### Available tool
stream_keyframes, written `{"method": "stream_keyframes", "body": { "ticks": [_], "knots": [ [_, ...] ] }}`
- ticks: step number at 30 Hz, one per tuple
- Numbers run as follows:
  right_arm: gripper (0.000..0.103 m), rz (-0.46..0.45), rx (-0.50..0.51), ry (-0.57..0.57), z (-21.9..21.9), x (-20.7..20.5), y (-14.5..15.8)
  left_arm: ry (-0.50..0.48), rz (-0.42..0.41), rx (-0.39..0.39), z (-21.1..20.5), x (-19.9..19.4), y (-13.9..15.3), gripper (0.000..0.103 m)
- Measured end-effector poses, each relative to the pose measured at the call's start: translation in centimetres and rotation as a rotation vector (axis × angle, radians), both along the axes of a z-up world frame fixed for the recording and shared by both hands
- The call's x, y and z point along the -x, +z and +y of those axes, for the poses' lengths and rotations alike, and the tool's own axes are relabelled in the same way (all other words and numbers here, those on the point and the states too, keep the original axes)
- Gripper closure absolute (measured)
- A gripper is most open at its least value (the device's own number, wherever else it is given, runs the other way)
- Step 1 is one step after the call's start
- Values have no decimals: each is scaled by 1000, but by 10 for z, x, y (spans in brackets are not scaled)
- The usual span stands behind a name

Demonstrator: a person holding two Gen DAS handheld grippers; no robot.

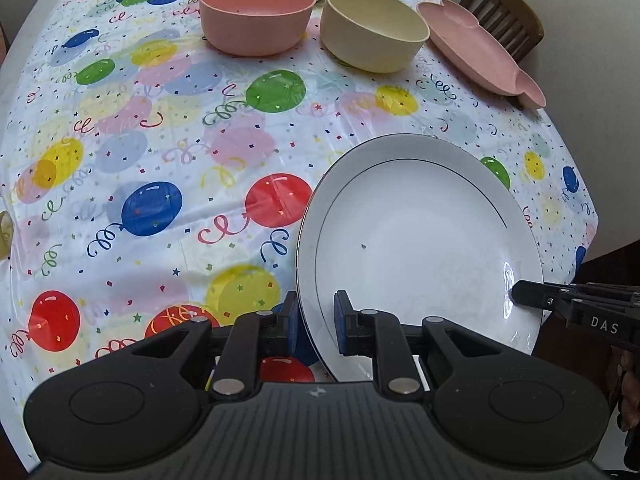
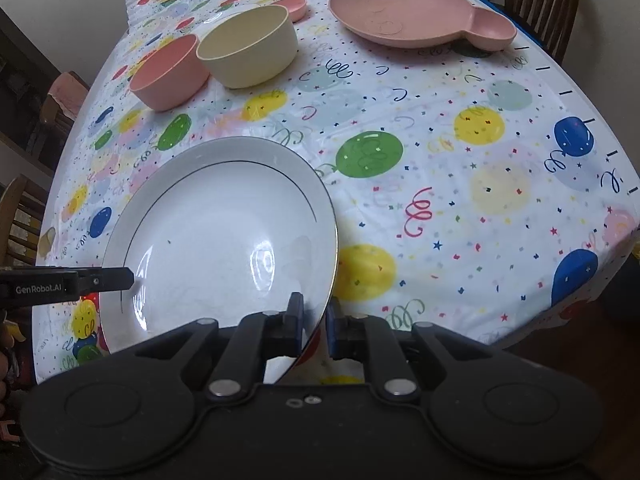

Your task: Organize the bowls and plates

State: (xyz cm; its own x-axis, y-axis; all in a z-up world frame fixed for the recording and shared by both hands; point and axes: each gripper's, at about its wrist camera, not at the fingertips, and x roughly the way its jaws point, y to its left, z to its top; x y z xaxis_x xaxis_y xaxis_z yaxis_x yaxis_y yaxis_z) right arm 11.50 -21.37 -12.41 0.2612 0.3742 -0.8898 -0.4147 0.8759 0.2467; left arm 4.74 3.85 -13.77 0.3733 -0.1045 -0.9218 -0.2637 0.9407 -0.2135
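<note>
Fingers (image 1: 345, 322) of both grippers clench opposite rims of the white plate (image 1: 420, 240), bare tablecloth (image 1: 180, 140) ahead.

The left gripper (image 1: 316, 322) and the right gripper (image 2: 314, 326) each pinch an opposite rim of one plate (image 1: 420, 240), which sits between them above the tablecloth (image 1: 160, 152). Ahead of the plate two bowls stand close together: one bowl (image 1: 256, 16) left, the other (image 1: 374, 32) right. A mouse-shaped divided plate (image 1: 480, 44) lies further right, a chair (image 1: 504, 12) behind it.
</note>
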Motion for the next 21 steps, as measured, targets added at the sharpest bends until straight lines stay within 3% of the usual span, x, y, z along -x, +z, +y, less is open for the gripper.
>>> {"method": "stream_keyframes", "body": {
  "ticks": [4,10,21],
  "knots": [
    [92,-3,6,-12,1,1,0,-16,-25,-30,1,1,8,86],
    [82,-66,55,-15,4,4,10,-27,-74,-70,5,4,24,86],
    [74,-223,29,18,17,11,59,-44,-216,-87,7,9,70,85]
  ]
}}
